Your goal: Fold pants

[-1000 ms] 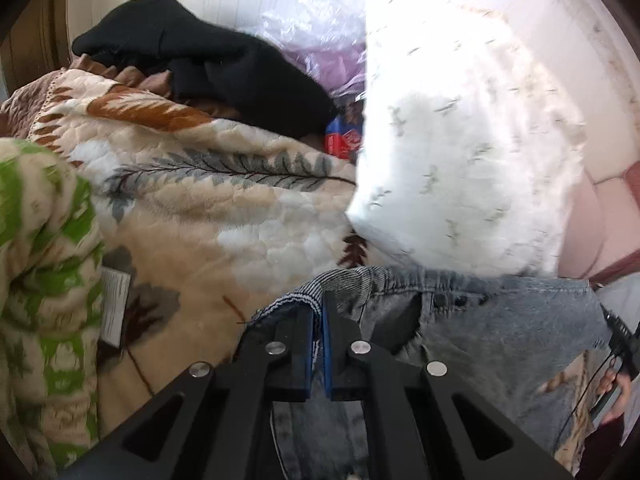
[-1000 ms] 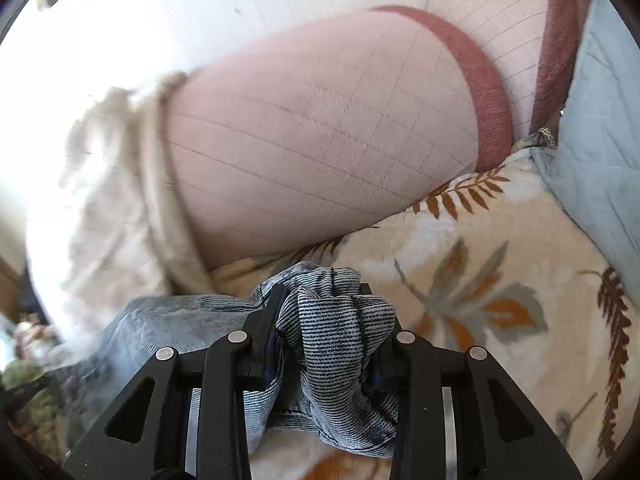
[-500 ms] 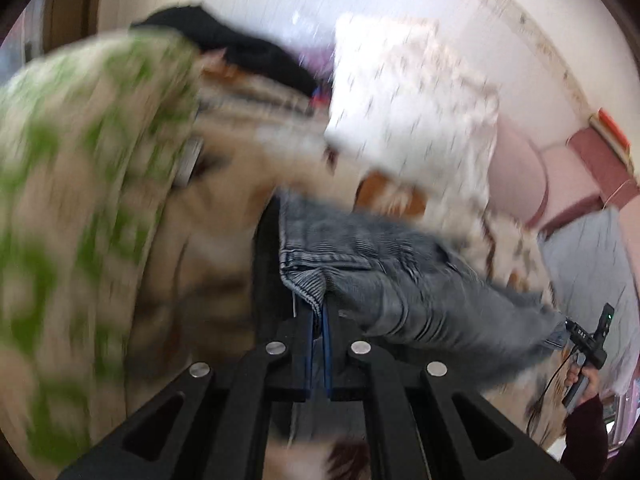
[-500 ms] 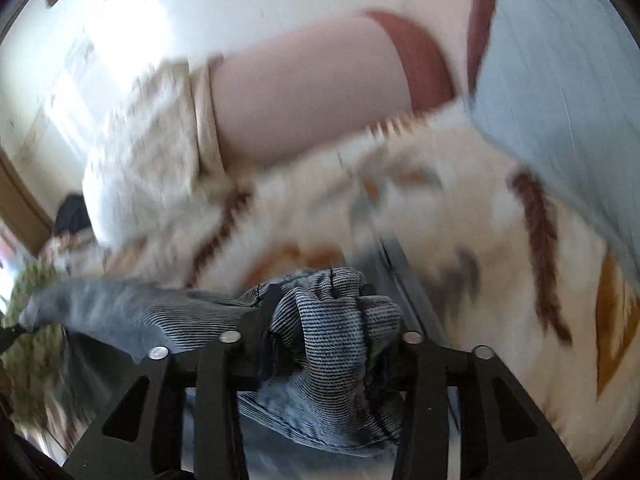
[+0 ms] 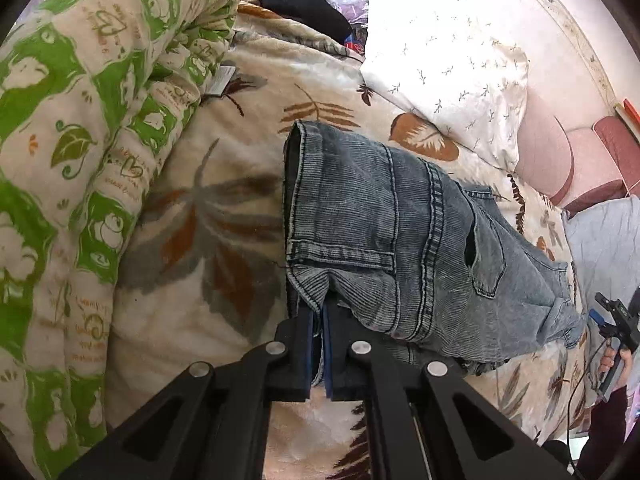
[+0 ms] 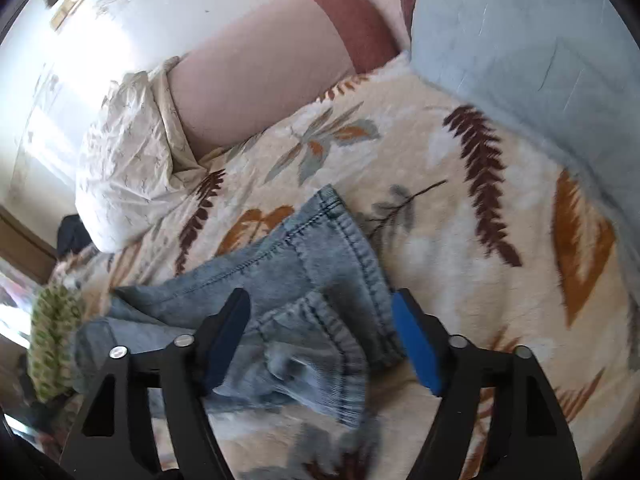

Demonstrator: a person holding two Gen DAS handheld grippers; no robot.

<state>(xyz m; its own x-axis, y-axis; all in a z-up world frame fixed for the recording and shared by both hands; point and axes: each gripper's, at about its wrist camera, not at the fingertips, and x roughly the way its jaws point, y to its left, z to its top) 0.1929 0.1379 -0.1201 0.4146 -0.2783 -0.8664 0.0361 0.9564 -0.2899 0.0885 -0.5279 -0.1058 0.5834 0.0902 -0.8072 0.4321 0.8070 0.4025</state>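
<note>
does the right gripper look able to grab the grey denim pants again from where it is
Probably yes: the right gripper has just been opening, its jaws stand wide apart, and the grey denim pants lie loose between them on the leaf-print blanket, nothing over them.

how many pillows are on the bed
2. A white pillow with a small sprig print lies at the head of the bed beyond the jeans; a pink pillow lies right beside it. More may be hidden behind the green quilt.

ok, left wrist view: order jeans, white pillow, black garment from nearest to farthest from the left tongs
1. Jeans: pinched in the left tongs, spreading right.
2. White pillow: beyond the jeans, upper right.
3. Black garment: farthest, top centre, behind the blanket.
</note>
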